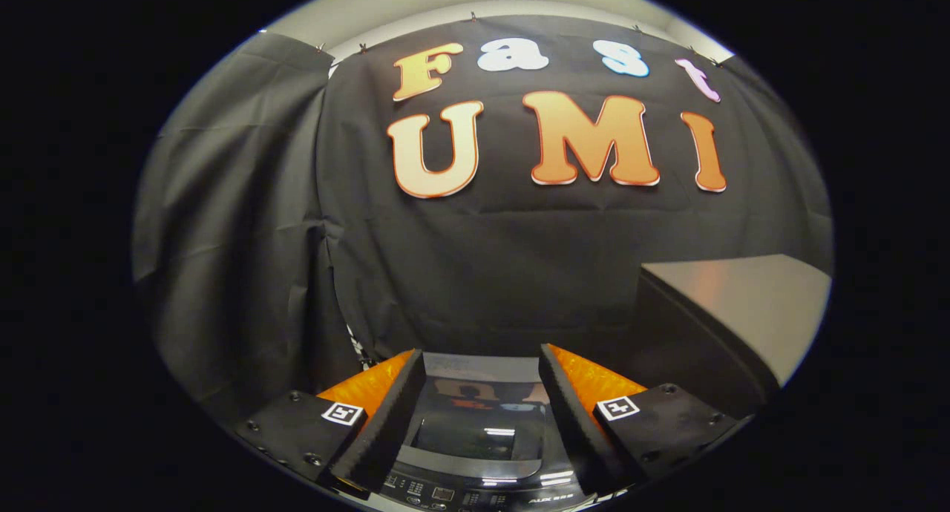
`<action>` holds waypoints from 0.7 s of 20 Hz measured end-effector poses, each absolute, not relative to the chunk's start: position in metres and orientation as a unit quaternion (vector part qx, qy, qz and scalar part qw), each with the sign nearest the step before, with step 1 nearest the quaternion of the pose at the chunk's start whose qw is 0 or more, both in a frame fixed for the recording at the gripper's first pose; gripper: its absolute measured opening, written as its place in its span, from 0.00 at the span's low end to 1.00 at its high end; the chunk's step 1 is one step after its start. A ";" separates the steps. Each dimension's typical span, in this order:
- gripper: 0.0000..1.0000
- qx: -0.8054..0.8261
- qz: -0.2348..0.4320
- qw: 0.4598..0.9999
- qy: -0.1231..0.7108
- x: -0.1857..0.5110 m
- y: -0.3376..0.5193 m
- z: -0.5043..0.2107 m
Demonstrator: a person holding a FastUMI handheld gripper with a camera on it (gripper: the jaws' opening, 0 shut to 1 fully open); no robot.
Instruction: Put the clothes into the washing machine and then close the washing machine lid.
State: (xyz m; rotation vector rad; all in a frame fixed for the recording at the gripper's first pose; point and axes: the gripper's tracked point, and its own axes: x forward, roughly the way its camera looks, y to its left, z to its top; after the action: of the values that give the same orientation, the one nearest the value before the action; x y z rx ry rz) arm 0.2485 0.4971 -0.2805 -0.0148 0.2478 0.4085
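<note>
The washing machine [475, 430] sits low between and below my fingers, a dark top-loader seen from above. Its glossy lid [475, 404] lies flat and looks shut, mirroring the wall behind. The control panel [475, 493] runs along the near side. My gripper [481, 363] hovers above the lid, open, with a wide gap and nothing between the fingers. I see no clothes in this view.
A grey table top [749, 304] with a dark side stands to the right of the machine, close beside my right finger. Black cloth walls the booth behind and to the left.
</note>
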 end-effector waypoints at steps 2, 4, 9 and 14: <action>0.98 -0.007 0.208 0.971 0.117 0.242 0.493 -0.252; 0.98 0.010 0.217 0.970 0.112 0.231 0.489 -0.221; 0.98 0.034 0.225 0.971 0.078 0.204 0.447 -0.140; 0.98 0.034 0.231 0.971 0.051 0.168 0.379 -0.073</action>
State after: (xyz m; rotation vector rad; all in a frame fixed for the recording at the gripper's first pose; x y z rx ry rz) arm 0.1679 0.3794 -0.0729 0.0679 0.1035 0.4672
